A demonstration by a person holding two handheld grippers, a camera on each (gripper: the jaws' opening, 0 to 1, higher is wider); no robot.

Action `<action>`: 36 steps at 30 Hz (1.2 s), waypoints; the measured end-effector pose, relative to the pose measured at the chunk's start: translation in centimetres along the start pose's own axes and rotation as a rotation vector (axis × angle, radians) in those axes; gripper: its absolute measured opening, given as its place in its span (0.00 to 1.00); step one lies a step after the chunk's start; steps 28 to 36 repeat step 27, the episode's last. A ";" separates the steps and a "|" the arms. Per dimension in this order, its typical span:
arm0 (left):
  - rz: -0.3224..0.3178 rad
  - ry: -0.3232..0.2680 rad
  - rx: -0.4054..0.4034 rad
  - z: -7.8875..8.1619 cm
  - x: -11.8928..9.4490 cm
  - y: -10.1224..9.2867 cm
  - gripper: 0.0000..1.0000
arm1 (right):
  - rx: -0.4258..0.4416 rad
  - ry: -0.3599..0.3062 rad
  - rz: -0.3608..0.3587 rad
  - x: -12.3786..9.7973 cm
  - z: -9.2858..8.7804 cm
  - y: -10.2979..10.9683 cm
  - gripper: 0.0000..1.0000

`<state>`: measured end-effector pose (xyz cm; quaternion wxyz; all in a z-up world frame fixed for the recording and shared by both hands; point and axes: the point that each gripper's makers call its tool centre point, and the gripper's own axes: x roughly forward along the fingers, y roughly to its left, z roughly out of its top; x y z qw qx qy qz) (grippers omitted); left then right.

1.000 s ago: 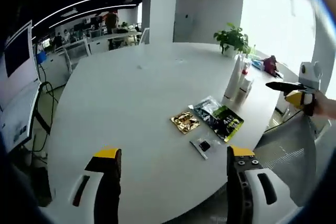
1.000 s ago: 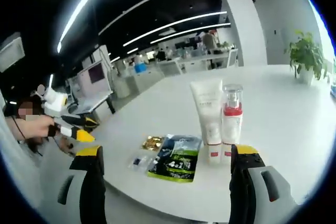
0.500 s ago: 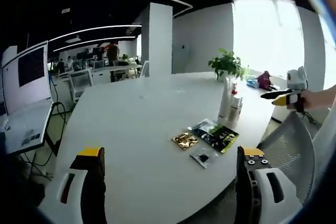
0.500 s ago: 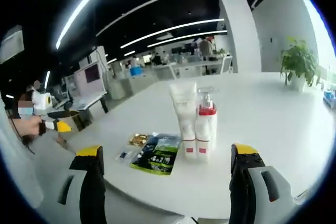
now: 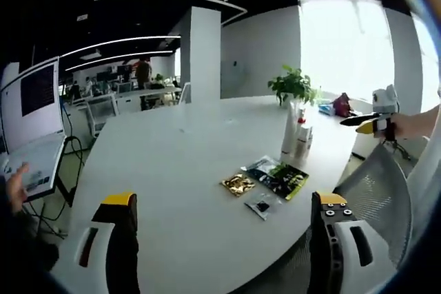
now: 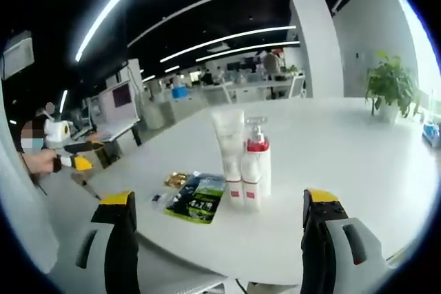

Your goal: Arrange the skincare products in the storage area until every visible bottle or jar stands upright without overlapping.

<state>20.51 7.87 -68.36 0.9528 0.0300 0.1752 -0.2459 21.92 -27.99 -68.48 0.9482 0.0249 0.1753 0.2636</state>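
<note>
Right gripper view has the tube (image 6: 229, 153) and pump bottle (image 6: 256, 163) upright, touching side by side on the white table (image 6: 344, 163), straight ahead between that gripper's (image 6: 217, 222) wide-spread, empty jaws. Flat sachets (image 6: 196, 197) lie just left of them. I judge the right gripper nearer; the left gripper (image 5: 220, 225), also agape and empty, sees the pair (image 5: 296, 139) far off to its right.

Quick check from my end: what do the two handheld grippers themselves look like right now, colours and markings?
Both match: the left gripper and the right gripper each have two black jaws capped in yellow, on white housings with dark oval slots. Small round screws dot the right-hand jaw of each.
</note>
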 end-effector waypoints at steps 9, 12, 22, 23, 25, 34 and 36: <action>0.000 0.011 -0.002 -0.1 0.1 0.0 0.99 | 0.012 0.009 -0.002 -0.5 -0.1 0.3 1.00; -0.002 0.017 -0.002 -0.3 0.1 0.0 0.98 | 0.014 0.011 0.000 -0.5 -0.1 0.4 1.00; 0.002 0.026 -0.005 -0.4 0.1 0.2 0.98 | 0.022 0.020 0.004 -0.5 -0.6 0.0 1.00; 0.004 0.027 -0.004 -0.5 0.1 0.2 0.98 | 0.022 0.021 0.005 -0.5 -0.6 0.1 1.00; 0.001 0.028 -0.002 -0.5 0.1 0.1 0.98 | 0.020 0.023 0.005 -0.5 -0.7 0.2 1.00; 0.001 0.029 -0.002 -0.5 0.0 0.1 0.98 | 0.021 0.022 0.006 -0.5 -0.7 0.3 1.00; 0.001 0.029 -0.002 -0.5 0.0 0.1 0.98 | 0.021 0.022 0.006 -0.5 -0.7 0.3 1.00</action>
